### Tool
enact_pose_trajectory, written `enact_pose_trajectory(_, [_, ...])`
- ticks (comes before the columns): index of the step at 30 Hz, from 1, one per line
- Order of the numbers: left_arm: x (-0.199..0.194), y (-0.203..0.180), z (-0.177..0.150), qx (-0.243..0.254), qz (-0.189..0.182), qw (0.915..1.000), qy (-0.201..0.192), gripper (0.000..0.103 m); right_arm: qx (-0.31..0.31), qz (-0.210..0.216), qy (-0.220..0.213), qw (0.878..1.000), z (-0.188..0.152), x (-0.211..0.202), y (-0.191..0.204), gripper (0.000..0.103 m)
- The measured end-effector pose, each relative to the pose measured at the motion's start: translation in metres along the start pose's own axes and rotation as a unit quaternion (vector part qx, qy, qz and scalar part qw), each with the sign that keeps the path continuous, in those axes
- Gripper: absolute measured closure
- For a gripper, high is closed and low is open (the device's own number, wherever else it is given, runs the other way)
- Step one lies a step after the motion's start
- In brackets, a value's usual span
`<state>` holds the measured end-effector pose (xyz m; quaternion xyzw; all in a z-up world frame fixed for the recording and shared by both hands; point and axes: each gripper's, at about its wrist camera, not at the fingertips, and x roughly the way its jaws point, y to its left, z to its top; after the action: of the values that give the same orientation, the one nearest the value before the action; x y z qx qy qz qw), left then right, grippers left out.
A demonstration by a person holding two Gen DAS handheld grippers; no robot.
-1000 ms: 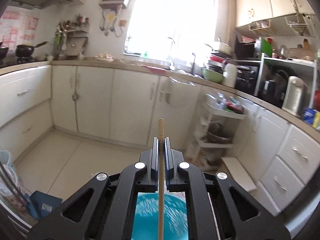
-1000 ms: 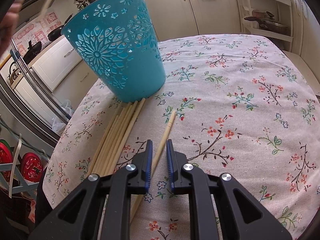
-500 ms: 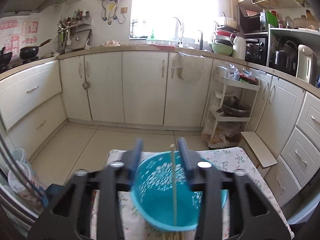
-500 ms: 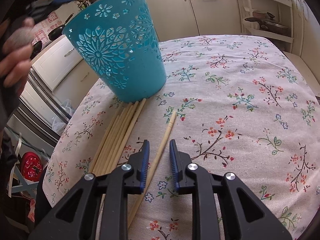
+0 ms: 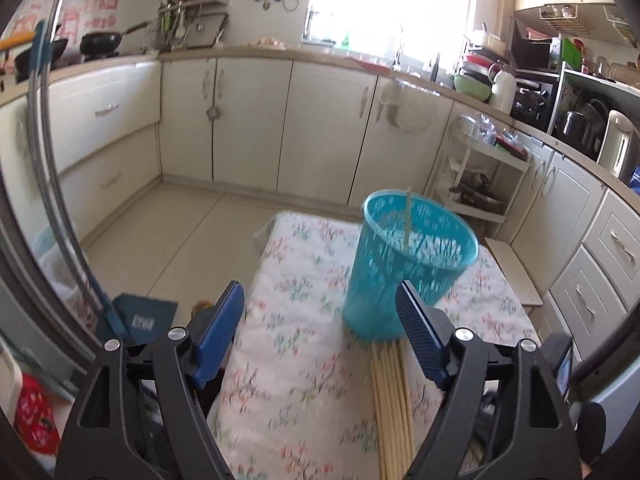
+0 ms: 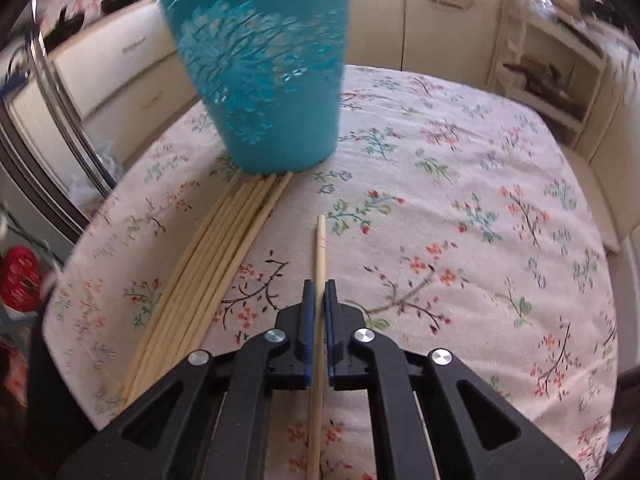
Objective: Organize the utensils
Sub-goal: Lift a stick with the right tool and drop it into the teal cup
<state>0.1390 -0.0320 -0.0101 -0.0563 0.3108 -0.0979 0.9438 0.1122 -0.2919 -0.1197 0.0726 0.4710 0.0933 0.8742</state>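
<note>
One chopstick (image 6: pixel 320 256) pinched between right fingers (image 6: pixel 308 312), rear end cut off; left fingers (image 5: pixel 224 316) just spread, empty.

No legible text, labels or numbers anywhere in view.

Glaring daylight from the window (image 5: pixel 390 0); motion blur, dark fisheye-warped edges.

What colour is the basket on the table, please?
Teal basket with cut-out flower patterns, clearest in the right wrist view.
</note>
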Motion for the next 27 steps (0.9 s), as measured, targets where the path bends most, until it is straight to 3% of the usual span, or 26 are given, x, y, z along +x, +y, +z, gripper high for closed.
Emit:
enact_pose_trajectory(2, [-0.003, 0.01, -0.018, -0.009, 0.004, 0.9998, 0.018, 0.025, 0.049, 0.06, -0.025, 0.997, 0.004, -0.024, -0.013, 0.097])
enact_pose_trajectory(5, [-0.002, 0.023, -0.04, -0.017, 0.008, 0.9987, 0.047, 0.025, 0.085, 0.131, -0.095, 0.983, 0.023, -0.073, -0.019, 0.097])
enact_pose_trajectory(8, [-0.001, 0.031, -0.052, -0.028, 0.008, 0.997, 0.071, 0.025, 0.084, 0.17, -0.177, 0.966, 0.061, -0.116, -0.013, 0.097])
enact_pose_trajectory(10, [-0.002, 0.032, -0.056, -0.033, 0.008, 0.9963, 0.079, 0.025, 0.074, 0.175, -0.229, 0.955, 0.094, -0.135, -0.001, 0.097])
enact_pose_trajectory(13, [-0.008, 0.03, -0.059, -0.038, 0.007, 0.9961, 0.079, 0.025, 0.065, 0.169, -0.292, 0.939, 0.138, -0.138, 0.019, 0.097])
enact_pose_trajectory(15, [-0.015, 0.026, -0.058, -0.037, 0.008, 0.9966, 0.073, 0.024, 0.059, 0.143, -0.329, 0.932, 0.168, -0.126, 0.034, 0.097])
enact_pose_trajectory(19, [-0.033, 0.02, -0.054, -0.027, 0.015, 0.9983, 0.05, 0.019, 0.048, 0.079, -0.348, 0.933, 0.2, -0.086, 0.053, 0.097])
enact_pose_trajectory(23, [-0.043, 0.022, -0.054, -0.029, 0.023, 0.9984, 0.043, 0.017, 0.024, 0.035, -0.333, 0.942, 0.202, -0.052, 0.062, 0.097])
enact_pose_trajectory(27, [-0.046, 0.027, -0.054, -0.04, 0.024, 0.9979, 0.046, 0.017, -0.009, 0.014, -0.321, 0.947, 0.179, -0.045, 0.063, 0.097])
